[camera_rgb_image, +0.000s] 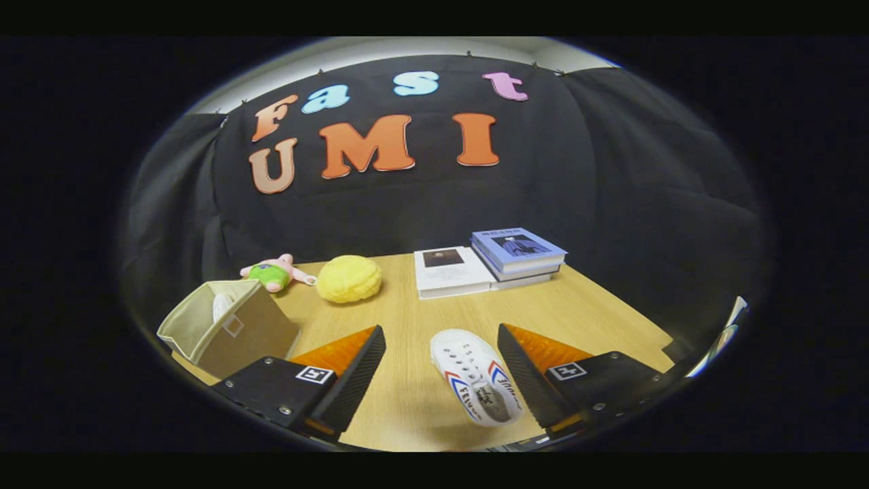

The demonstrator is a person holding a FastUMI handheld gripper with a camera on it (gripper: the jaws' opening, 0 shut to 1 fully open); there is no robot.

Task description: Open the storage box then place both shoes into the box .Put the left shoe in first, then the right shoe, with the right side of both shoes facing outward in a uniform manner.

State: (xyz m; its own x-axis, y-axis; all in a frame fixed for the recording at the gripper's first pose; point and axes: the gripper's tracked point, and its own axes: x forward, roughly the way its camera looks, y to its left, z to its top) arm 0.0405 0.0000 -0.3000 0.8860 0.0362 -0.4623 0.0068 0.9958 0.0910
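Wooden desk (pixel 407 319) lay below me; my tongs (pixel 441 370) hung spread, gripping nothing, the white sneaker (pixel 475 384) lying between them, lower centre. Fabric storage box (pixel 227 326), lower left, already held one shoe. I judged a mid-shoe pinch safest.

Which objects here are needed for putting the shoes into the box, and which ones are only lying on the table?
Needed for the job:
- storage box, open, a white shoe already inside
- white sneaker on the table, between the open jaws of the gripper

Only lying about:
- pink plush toy
- yellow round plush
- white book
- stack of books
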